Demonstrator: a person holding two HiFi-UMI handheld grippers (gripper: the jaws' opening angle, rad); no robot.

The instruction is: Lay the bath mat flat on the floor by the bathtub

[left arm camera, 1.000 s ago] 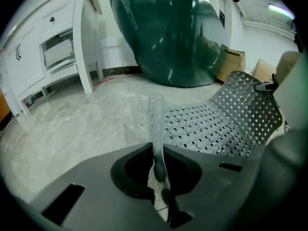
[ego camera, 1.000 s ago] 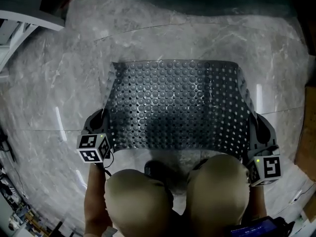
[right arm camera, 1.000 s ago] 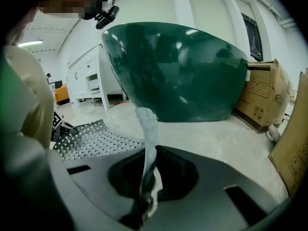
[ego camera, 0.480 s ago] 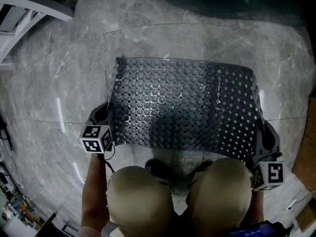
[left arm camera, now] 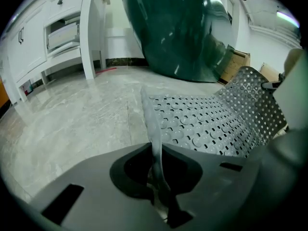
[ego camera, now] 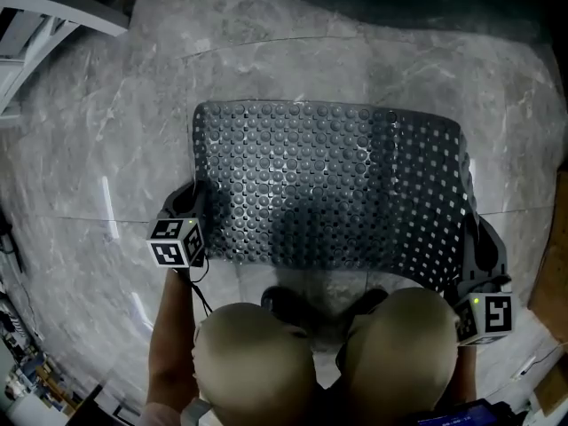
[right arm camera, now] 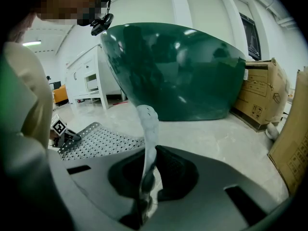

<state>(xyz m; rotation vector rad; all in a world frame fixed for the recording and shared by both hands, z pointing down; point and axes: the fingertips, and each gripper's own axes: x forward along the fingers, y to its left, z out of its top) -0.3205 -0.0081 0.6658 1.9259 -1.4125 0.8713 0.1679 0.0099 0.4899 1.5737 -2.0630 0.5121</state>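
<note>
Grey rubber bath mat (ego camera: 328, 193) now spreads wider and lower over the marble floor (ego camera: 106, 149) beside the bathtub (right arm camera: 173, 71) | left gripper (left arm camera: 156, 177) and right gripper (right arm camera: 144, 186) both clamped on its near corners | right side raised — nearly laid.

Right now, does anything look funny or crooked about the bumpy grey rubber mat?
Yes. The grey perforated rubber bath mat isn't flat: the left gripper and right gripper each pinch a side edge, so those edges curl up off the grey marble floor. Nothing looks torn or spilled.
</note>
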